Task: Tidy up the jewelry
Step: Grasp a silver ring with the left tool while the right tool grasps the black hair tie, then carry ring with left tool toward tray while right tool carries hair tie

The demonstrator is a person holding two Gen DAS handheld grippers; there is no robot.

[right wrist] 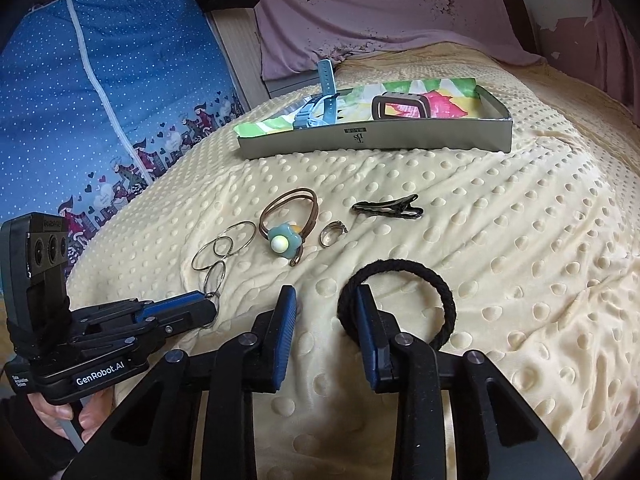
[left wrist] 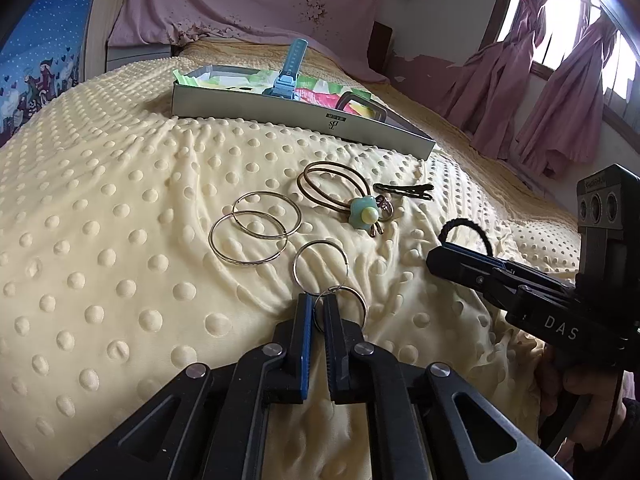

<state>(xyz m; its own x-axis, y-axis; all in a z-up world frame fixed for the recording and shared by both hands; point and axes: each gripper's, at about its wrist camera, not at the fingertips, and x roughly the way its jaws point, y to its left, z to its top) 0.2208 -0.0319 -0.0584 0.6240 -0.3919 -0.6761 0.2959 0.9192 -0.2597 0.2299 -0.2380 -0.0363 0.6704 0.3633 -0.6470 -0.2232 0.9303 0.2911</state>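
Observation:
On the yellow dotted blanket, my left gripper (left wrist: 318, 304) is shut on the rim of a small silver hoop (left wrist: 344, 310), which links to another silver hoop (left wrist: 320, 266). In the right wrist view the left gripper (right wrist: 210, 304) pinches that hoop (right wrist: 214, 300) low at the left. My right gripper (right wrist: 325, 298) stands open. Its right finger sits inside a black braided hair tie (right wrist: 420, 280), and the tie's left edge lies between the jaws without being pressed. A grey box (left wrist: 300, 116) lined with colourful paper sits at the back.
Two larger silver hoops (left wrist: 250, 236), a brown hair tie with a green flower (left wrist: 362, 210), a small ring (right wrist: 330, 236) and a black hair clip (right wrist: 388, 208) lie between grippers and box. A blue watch (right wrist: 320, 108) and a black-framed item (right wrist: 400, 106) are in the box (right wrist: 376, 140).

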